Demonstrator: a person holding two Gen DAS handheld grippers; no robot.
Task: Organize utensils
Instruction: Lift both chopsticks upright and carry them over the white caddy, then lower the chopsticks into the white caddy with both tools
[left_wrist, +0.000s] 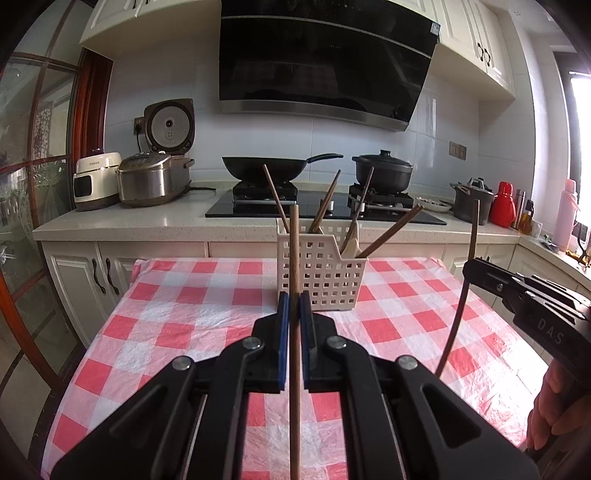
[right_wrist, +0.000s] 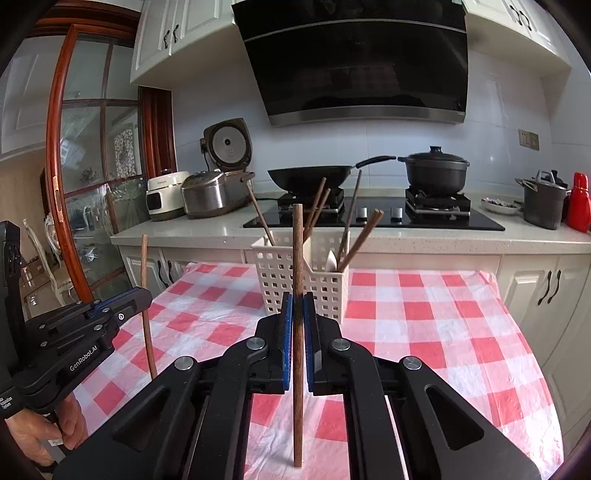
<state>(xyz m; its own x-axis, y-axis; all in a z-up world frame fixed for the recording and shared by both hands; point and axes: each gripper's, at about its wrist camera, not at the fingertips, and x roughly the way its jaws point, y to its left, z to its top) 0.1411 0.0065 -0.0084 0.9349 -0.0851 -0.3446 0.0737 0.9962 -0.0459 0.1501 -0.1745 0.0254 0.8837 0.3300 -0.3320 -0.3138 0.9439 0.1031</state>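
while between tongs (left_wrist: 294, 306), chopstick (left_wrist: 294, 258) upright

Red-and-white checked plastic cloth (left_wrist: 192, 332) covering the bench. On it, a cream-white plastic basket with a square-hole grid (left_wrist: 325, 273), brown wooden chopsticks inside (right_wrist: 360, 236). Each black gripper, blue pads on its jaws, shows a reddish-brown chopstick (left_wrist: 294, 266) (right_wrist: 297, 258). Behind: black wok (left_wrist: 267, 168), black lidded pot (right_wrist: 436, 170), red bottle (right_wrist: 578, 201).

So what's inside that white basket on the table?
The white basket holds several wooden chopsticks leaning outward and a white spoon. Their lower ends are hidden behind its perforated wall.
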